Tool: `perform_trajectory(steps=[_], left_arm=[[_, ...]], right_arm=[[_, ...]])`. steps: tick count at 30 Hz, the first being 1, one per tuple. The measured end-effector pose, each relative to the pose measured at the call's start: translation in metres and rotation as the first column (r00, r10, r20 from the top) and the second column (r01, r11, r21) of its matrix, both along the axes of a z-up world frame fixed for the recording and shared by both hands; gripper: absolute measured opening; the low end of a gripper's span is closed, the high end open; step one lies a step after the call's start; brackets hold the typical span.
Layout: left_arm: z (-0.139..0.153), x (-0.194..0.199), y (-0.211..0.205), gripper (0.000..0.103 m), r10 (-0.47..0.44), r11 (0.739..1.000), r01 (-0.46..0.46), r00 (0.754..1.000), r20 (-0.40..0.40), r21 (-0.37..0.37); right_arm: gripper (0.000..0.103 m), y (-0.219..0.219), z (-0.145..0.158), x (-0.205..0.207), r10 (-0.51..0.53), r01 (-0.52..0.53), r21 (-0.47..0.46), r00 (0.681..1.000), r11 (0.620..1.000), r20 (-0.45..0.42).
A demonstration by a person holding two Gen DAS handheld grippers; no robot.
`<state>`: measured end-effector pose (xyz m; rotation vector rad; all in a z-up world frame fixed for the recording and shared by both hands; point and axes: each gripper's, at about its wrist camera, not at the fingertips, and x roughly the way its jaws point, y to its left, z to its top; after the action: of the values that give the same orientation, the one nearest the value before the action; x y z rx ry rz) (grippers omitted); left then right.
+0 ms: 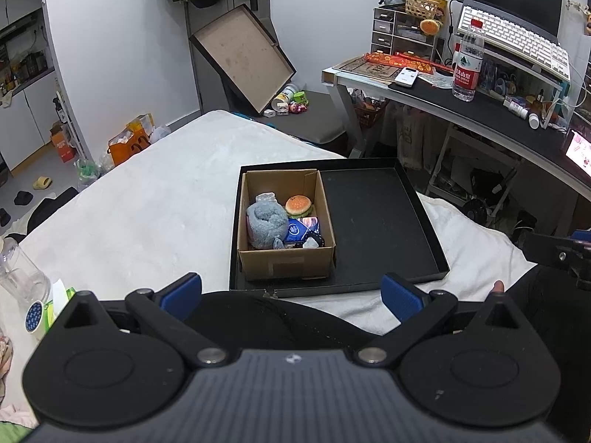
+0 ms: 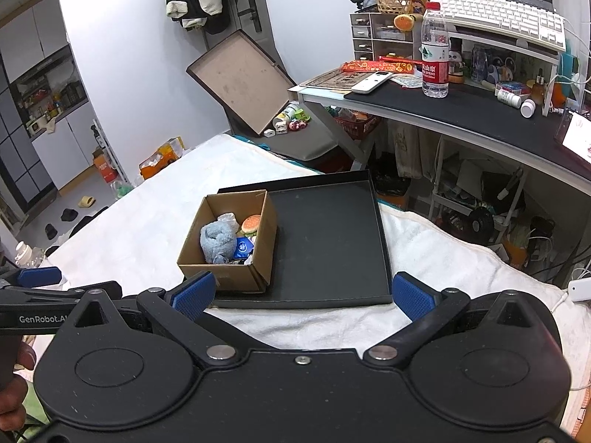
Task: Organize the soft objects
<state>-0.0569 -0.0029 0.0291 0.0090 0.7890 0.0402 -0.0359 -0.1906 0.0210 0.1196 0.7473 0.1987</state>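
So the soft stuff is all sitting in the carton (image 1: pixel 286 221): a grey-blue plush (image 1: pixel 266 226) on the carton's left side, a little burger toy (image 1: pixel 299 205) toward its far right, a blue packet (image 1: pixel 301 229) just in front of the burger, and a clear crinkly wrapper (image 1: pixel 266 197) at the back. The plush looks light and squashy, so I'd pinch it across its bulging middle where there's plenty to bite into. The burger looks small and rounded, might squirt out, so grab it across the bun. The packet is probably slick, better taken by an edge.

The carton itself stands in the left part of a shallow black tray (image 1: pixel 376 217); the rest of the tray, right of the carton, is bare. Tray lies on the white bed (image 1: pixel 147 192).

Left hand-held gripper (image 1: pixel 291 291) hangs near the carton's front, jaws spread wide, holding nothing. Right hand-held gripper (image 2: pixel 303 293) is the same, wide apart and empty, on the near side of the tray.
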Motion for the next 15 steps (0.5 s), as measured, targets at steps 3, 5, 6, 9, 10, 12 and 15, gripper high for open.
perform_trajectory(steps=[3,5,6,9,10,12,15], left_arm=[[0.0005,-0.0001,0.0009,0.102,0.0,1.0,0.0,1.0,0.0,0.002],[0.0003,-0.0003,-0.0002,0.102,0.0,1.0,0.0,1.0,0.0,0.001],[0.0005,-0.0003,0.0002,0.102,0.0,1.0,0.0,1.0,0.0,0.001],[0.0005,-0.0003,0.0,0.102,-0.001,1.0,0.001,1.0,0.0,0.003],[0.0006,-0.0004,-0.0005,0.102,-0.002,1.0,0.002,1.0,0.0,0.004],[0.0012,-0.0008,-0.0014,0.102,-0.004,1.0,0.004,1.0,0.001,0.006],[0.001,-0.0008,-0.0016,0.102,-0.003,1.0,0.003,1.0,0.001,0.006]], right_arm=[[0.103,-0.0003,-0.0002,-0.0003,0.0,0.0,0.001,1.0,1.0,0.0],[0.103,-0.0005,-0.0004,-0.0007,-0.001,0.001,0.001,1.0,1.0,0.0],[0.103,-0.0009,-0.0004,-0.0011,-0.001,0.001,0.001,1.0,1.0,0.001],[0.103,-0.001,-0.0007,-0.0011,-0.002,0.002,0.0,1.0,1.0,0.0],[0.103,-0.0009,-0.0007,-0.001,-0.002,0.002,0.0,1.0,1.0,0.0],[0.103,-0.0009,-0.0007,-0.001,-0.001,0.001,0.0,1.0,1.0,-0.001],[0.103,-0.0002,-0.0004,-0.0011,-0.002,0.002,-0.001,1.0,1.0,-0.001]])
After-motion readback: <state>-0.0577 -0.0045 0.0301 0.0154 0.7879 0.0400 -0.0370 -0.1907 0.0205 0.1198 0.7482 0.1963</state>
